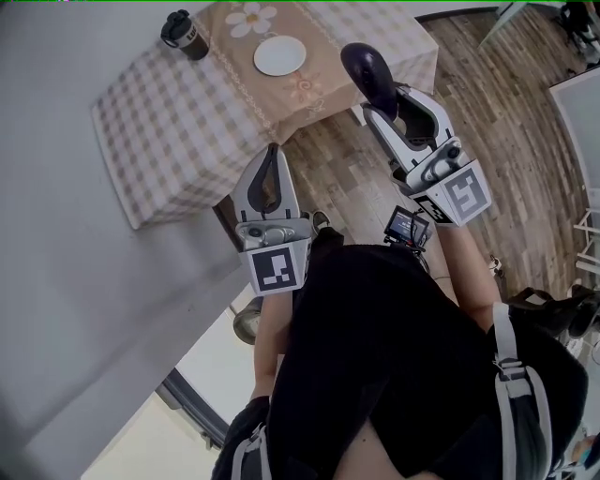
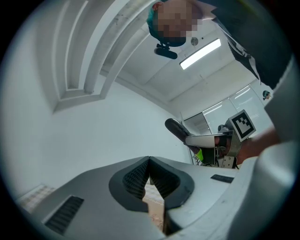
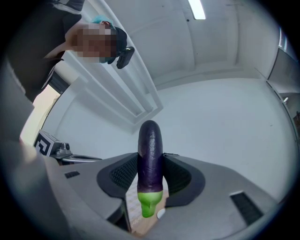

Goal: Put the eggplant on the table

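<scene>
My right gripper [image 1: 382, 101] is shut on a dark purple eggplant [image 1: 368, 75] with a green stem end [image 3: 149, 202]. The eggplant [image 3: 150, 159] stands up between the jaws, purple tip pointing away from the camera. It hangs over the wooden floor, just off the near right corner of the checked table [image 1: 169, 103]. My left gripper [image 1: 272, 164] is shut with nothing in it, its tips near the table's near edge. In the left gripper view the jaws meet at the tips [image 2: 149, 161], and the right gripper with the eggplant [image 2: 178, 130] shows to the right.
On the table stand a white plate [image 1: 279, 55] on a beige runner with a daisy print [image 1: 251, 19] and a dark cup [image 1: 184, 34] at the far left. A grey wall [image 1: 66, 281] runs along the left. Wooden floor [image 1: 506, 131] lies to the right.
</scene>
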The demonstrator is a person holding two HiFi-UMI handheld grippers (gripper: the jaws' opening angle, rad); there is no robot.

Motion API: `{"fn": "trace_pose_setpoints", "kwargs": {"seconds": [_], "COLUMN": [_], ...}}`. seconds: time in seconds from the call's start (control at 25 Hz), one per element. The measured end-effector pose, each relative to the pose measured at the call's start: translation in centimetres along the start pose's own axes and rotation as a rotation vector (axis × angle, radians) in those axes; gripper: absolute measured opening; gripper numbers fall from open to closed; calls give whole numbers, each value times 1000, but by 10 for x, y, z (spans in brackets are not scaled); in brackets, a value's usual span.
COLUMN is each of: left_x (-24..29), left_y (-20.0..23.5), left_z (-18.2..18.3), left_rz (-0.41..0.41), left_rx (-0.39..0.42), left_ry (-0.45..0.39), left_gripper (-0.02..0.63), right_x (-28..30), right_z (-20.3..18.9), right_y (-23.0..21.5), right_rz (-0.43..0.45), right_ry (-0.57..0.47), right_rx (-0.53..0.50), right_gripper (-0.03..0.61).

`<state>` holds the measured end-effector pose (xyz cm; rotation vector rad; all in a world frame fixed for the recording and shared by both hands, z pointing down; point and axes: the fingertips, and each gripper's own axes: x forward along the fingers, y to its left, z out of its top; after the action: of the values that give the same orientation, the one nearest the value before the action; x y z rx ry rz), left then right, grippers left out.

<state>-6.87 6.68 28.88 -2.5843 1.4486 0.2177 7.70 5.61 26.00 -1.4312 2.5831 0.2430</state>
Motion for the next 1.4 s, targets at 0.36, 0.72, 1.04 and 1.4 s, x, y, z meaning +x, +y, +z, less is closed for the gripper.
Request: {"fn": "trace_pose_setpoints", "kwargs": {"seconds": [0.36, 0.72, 1.04, 1.4], "left_x": [22, 58, 109, 148], "left_y": [31, 39, 54, 79], "left_z": [-8, -25, -38, -61], "left_rz": [-36, -32, 17, 86], "left_rx": [6, 15, 22, 12], "left_ry": [-3, 28, 54, 83], "left_gripper": [9, 9, 9, 9], "right_x": [43, 64, 115, 167], "right_z": [-5, -23, -33, -61], "right_y": [-3, -44, -92, -128], "right_rz": [-19, -37, 17, 63], "right_ry": [-25, -13, -33, 9], "right_rx": [-15, 7, 63, 51], "right_gripper": [175, 175, 175, 175]}}
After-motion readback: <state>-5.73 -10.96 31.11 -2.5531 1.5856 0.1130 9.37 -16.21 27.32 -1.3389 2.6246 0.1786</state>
